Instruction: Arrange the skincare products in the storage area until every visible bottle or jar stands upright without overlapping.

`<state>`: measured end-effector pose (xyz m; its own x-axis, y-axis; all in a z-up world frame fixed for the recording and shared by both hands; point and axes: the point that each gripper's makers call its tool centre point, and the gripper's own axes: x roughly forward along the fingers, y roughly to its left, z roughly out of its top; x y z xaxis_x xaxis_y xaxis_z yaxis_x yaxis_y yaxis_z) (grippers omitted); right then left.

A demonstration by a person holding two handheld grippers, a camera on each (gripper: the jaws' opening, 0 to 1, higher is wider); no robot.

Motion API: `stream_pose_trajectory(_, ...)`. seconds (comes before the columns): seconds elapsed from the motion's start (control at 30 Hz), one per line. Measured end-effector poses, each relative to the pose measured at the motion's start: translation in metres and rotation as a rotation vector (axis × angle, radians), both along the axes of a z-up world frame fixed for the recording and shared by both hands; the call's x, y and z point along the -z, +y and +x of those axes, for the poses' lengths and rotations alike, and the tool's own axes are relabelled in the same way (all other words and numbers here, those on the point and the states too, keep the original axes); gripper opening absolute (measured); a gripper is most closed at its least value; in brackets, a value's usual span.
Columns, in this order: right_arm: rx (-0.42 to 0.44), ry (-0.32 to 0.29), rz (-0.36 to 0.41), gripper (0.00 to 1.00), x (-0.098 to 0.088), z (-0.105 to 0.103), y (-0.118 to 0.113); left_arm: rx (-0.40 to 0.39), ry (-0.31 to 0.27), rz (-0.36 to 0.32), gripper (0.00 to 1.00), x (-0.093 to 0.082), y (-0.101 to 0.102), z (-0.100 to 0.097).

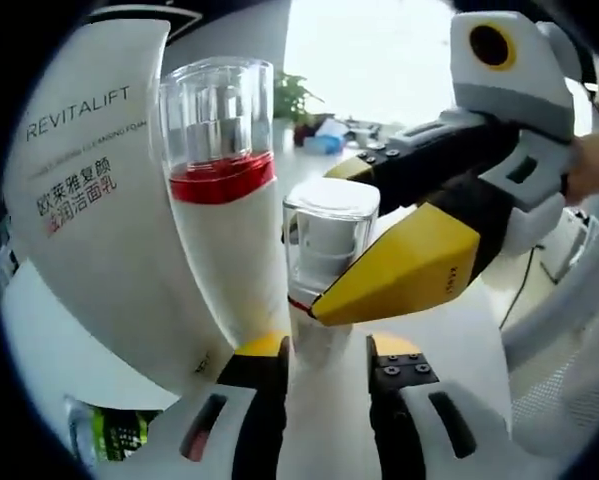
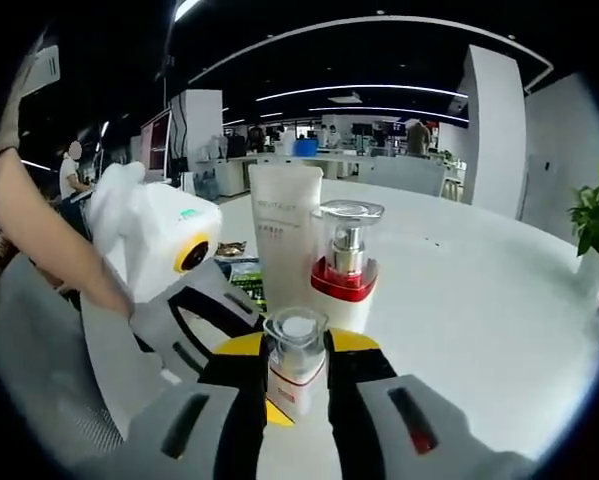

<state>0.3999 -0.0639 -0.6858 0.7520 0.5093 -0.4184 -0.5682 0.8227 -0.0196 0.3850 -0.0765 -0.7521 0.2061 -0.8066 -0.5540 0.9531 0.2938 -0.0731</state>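
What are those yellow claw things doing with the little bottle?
A person is tidying skincare products on a white table with two hand-held grippers. The right gripper has its jaws closed on a small clear-capped bottle, holding it upright. The left gripper sits right at that bottle's base; whether it also grips is unclear. Behind stand a white Revitalift tube and a pump bottle with a red band, both upright and close together.

Both views low, very near table (image 2: 459, 290), facing each other; share small bottle (image 1: 324, 245) (image 2: 296, 360), pump bottle (image 1: 219, 190) (image 2: 345, 265), tube (image 1: 89, 190) (image 2: 284, 235).
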Motion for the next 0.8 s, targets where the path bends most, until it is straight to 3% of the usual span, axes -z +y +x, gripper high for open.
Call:
stream_pose_trajectory(0.07,0.002,0.003,0.005,0.23,0.000,0.000,-0.001,-0.011,0.004,0.007,0.31,-0.001,0.005,-0.001)
stream_pose_trajectory(0.2,0.017,0.012,0.001,0.34,0.001,0.000,-0.005,-0.028,0.001,0.015,0.33,-0.006,0.016,-0.004)
stream_pose_trajectory(0.33,0.011,0.022,-0.009,0.35,-0.002,-0.006,-0.009,-0.079,0.005,0.014,0.35,-0.016,0.034,-0.006)
stream_pose_trajectory(0.57,0.009,0.051,0.014,0.51,-0.007,-0.022,-0.010,-0.234,0.023,-0.013,0.45,-0.038,0.082,-0.009)
stream_pose_trajectory(0.8,-0.016,0.087,0.005,0.63,-0.002,-0.044,0.002,-0.348,0.038,-0.012,0.54,-0.048,0.129,-0.017)
